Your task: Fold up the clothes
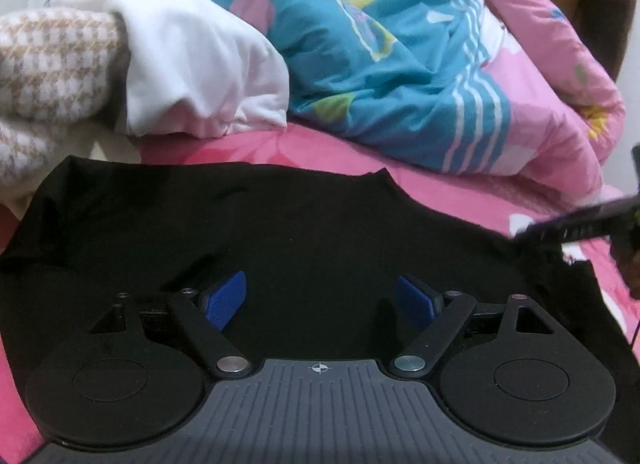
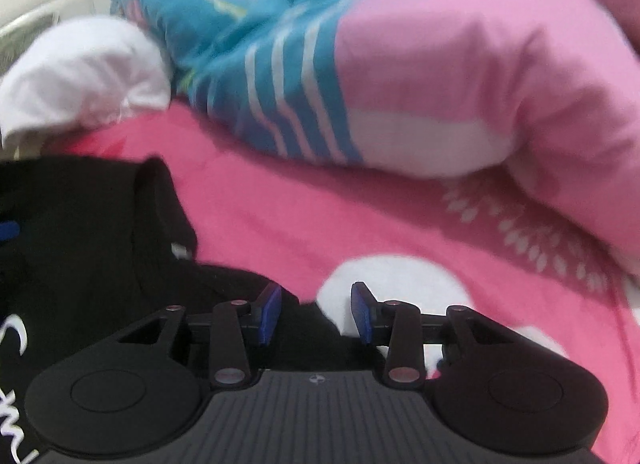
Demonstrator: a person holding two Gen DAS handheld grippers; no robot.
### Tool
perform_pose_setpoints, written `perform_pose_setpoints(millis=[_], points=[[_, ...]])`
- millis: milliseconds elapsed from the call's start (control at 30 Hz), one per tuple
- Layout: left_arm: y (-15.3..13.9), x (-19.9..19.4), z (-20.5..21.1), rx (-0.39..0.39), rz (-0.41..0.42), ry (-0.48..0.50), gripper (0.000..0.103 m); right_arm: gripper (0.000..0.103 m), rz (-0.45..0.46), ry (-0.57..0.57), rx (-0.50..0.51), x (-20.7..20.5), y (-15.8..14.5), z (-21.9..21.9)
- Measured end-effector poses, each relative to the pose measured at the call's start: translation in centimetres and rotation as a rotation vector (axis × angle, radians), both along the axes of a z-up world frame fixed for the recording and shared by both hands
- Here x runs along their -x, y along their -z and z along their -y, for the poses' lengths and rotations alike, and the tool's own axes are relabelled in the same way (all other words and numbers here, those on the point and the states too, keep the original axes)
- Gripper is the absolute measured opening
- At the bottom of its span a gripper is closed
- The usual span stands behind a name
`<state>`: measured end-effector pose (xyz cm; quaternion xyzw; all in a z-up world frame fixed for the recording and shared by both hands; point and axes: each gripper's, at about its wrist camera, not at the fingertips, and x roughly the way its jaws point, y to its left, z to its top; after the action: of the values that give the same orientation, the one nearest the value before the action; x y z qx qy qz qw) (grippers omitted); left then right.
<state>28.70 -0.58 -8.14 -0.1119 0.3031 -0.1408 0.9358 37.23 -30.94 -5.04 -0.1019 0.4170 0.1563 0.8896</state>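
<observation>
A black garment (image 1: 280,224) lies spread on the pink bed sheet (image 1: 440,192). My left gripper (image 1: 320,300) hovers over its middle, open wide, its blue pads (image 1: 226,300) clear of the cloth. In the right wrist view the same black garment (image 2: 100,244) fills the lower left, with white lettering (image 2: 16,336) on it. My right gripper (image 2: 316,312) is at the garment's right edge, jaws about half apart. A tongue of black cloth lies under the gap, and the pads do not press on it. The right gripper (image 1: 580,220) also shows as a dark blur at the garment's right corner.
A bunched blue and pink quilt (image 1: 360,44) rises behind the garment, and the same quilt (image 2: 440,64) looms in the right wrist view. A white pillow (image 1: 192,64) and a brown-and-white houndstooth cloth (image 1: 52,64) lie at the back left. Pink sheet (image 2: 300,204) shows to the right.
</observation>
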Motion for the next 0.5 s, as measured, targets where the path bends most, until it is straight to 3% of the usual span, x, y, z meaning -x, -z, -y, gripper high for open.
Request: perform_pose_setpoints(millis=[100,233,300,400,500], points=[[0.2,0.2,0.2,-0.01,0.009,-0.001,0.084,0.04,-0.02,-0.017,-0.003,0.4,0.5,0.0],[0.3,0.3,-0.2,0.009,0.013,-0.014,0.084,0.005,-0.021,-0.048,0.011,1.2,0.7,-0.4],[0.3,0.3,-0.4,0.024,0.015,-0.028,0.084,0.004,0.038,-0.07,0.072,1.8,0.3,-1.2],[0.3,0.3,-0.7,0.04,0.018,-0.047,0.084,0.004,0.167,-0.007,0.105,2.2,-0.4,-1.2],[0.3,0.3,-0.8,0.044,0.021,-0.058,0.083,0.004,0.2,0.082,0.093,1.6,0.4,-0.6]])
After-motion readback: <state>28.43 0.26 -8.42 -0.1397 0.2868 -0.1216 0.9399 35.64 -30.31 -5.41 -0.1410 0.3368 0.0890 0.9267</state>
